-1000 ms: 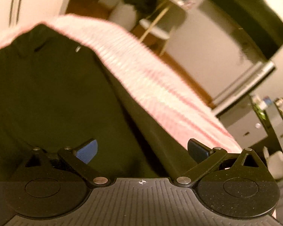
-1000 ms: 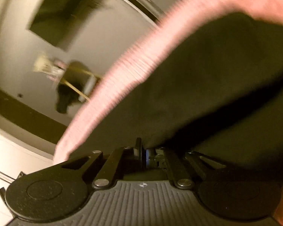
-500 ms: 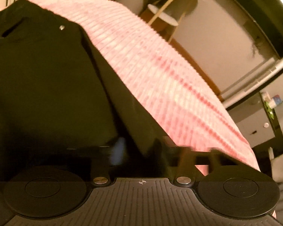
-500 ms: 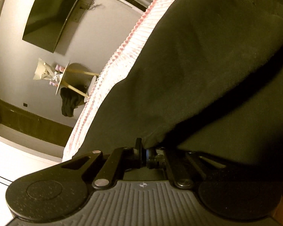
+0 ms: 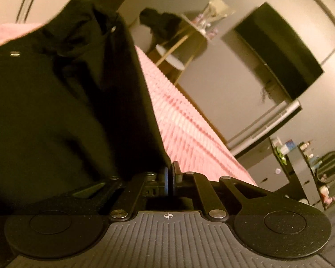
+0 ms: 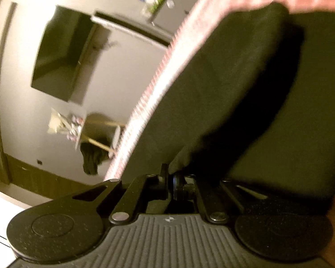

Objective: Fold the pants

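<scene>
- While both pairs of tongs are clamping black cloth, the left gripper [image 5: 170, 175] is sitting low in the middle of its frame with its blue-faced pads pressed together on the near edge of the black pants [image 5: 55, 111]; its jaws have just been closing, and that edge is now caught between them.
- At lower centre of its own view, the right gripper [image 6: 169, 178] is pinched tight on a fold of the same pants [image 6: 245, 89], with no gap showing between its pads.
- From the left tongs the garment is running up and to the left, ending at a bunched waist with a small metal rivet [image 5: 112, 29] near the top of the frame.
- From the right tongs it is spreading up and to the right, doubled over itself.
- Underneath, the pink ribbed bedspread [image 5: 189, 122] is lying bare toward the right of the left view.
- I judge the long axis to be stretching between the two grips, so neither hand is nearer; the coming fold probably depends on carrying both held edges together.
- Beyond the bed, a wall-mounted television [image 5: 279, 51] and a small side table [image 5: 172, 60] are standing well apart from the work.
</scene>
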`<control>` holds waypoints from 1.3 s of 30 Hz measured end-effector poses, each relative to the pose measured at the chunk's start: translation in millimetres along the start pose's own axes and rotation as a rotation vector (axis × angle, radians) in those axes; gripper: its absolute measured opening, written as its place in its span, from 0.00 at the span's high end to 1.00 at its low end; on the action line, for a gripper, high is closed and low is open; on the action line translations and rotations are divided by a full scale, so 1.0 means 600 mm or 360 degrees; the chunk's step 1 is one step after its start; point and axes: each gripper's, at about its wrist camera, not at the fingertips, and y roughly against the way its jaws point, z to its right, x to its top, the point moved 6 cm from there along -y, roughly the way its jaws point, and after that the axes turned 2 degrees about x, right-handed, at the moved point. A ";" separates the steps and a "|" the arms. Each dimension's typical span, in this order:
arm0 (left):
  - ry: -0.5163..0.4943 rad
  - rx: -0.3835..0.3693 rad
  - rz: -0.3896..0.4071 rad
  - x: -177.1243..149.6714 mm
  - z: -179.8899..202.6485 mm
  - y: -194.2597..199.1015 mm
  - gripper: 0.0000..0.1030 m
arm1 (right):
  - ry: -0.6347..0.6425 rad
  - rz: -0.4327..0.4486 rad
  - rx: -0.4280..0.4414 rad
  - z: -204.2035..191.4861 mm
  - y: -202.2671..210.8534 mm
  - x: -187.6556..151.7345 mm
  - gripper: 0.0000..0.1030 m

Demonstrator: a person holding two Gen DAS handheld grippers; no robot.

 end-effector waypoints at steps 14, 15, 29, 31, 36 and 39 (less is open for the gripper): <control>0.0131 0.0223 0.0200 0.046 -0.136 0.149 0.15 | 0.0312 0.0014 -0.0219 -0.045 0.080 -0.003 0.96; 0.0100 0.0221 0.0203 0.066 -0.130 0.135 0.15 | 0.0287 0.0011 -0.0220 -0.042 0.081 -0.001 0.96; -0.0023 0.0251 -0.0089 0.151 -0.096 -0.048 0.93 | 0.0227 -0.0030 -0.0334 -0.011 0.074 -0.006 0.96; -0.0006 0.0177 -0.0028 0.129 -0.099 0.007 0.93 | 0.0217 -0.0036 -0.0351 -0.012 0.077 -0.002 0.96; 0.0186 0.0083 -0.0006 0.054 -0.169 0.131 0.93 | 0.0354 0.0041 -0.0307 -0.035 0.120 0.026 0.96; 0.0245 0.0170 -0.0168 0.000 -0.213 0.156 0.89 | 0.0405 -0.0055 -0.0330 -0.034 0.127 0.032 0.96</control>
